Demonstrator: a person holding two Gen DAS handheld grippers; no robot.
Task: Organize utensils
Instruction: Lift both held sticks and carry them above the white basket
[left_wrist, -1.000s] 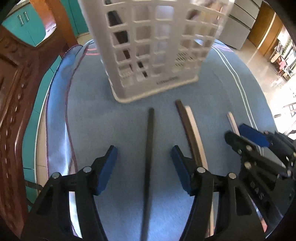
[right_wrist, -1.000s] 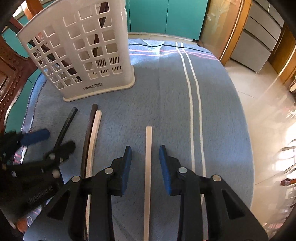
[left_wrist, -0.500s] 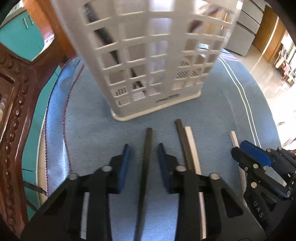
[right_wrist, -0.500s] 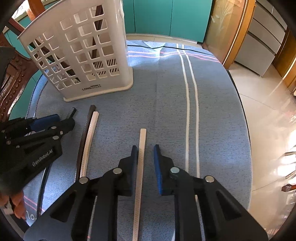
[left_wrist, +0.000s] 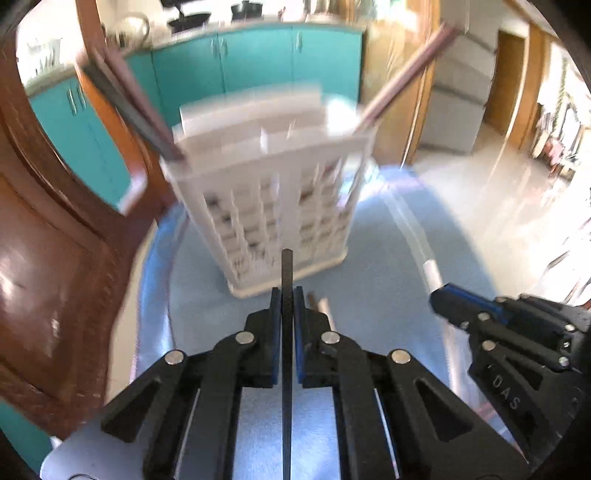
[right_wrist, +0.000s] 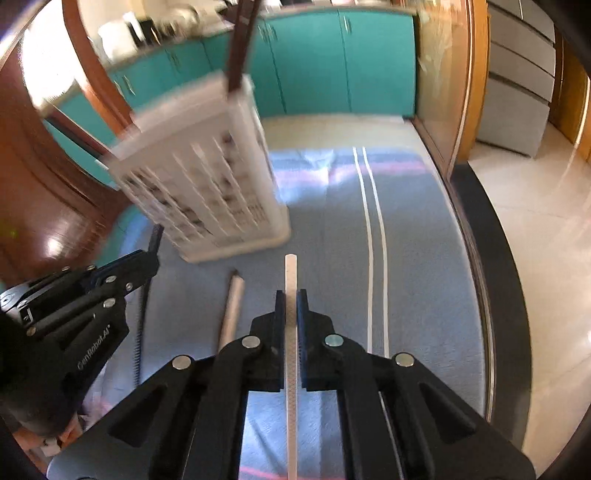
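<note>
My left gripper (left_wrist: 287, 295) is shut on a black chopstick (left_wrist: 287, 269), lifted off the blue cloth and pointing toward the white slotted basket (left_wrist: 273, 199). My right gripper (right_wrist: 291, 299) is shut on a white chopstick (right_wrist: 290, 273), also raised above the cloth. The basket (right_wrist: 199, 173) stands upright ahead of both, with several dark chopsticks (left_wrist: 125, 96) sticking out of its top. A dark and a white chopstick (right_wrist: 232, 306) still lie side by side on the cloth between the grippers. The right gripper (left_wrist: 448, 301) shows at the right of the left wrist view.
A blue cloth (right_wrist: 406, 258) with white stripes covers the round table. A carved wooden chair (left_wrist: 48, 258) stands at the left edge. Teal cabinets (right_wrist: 332, 55) are behind the basket, and tiled floor (right_wrist: 546, 221) lies to the right.
Both grippers closed on their chopsticks and rose off the cloth, tilting up so the basket's top and the cabinets came into view.
</note>
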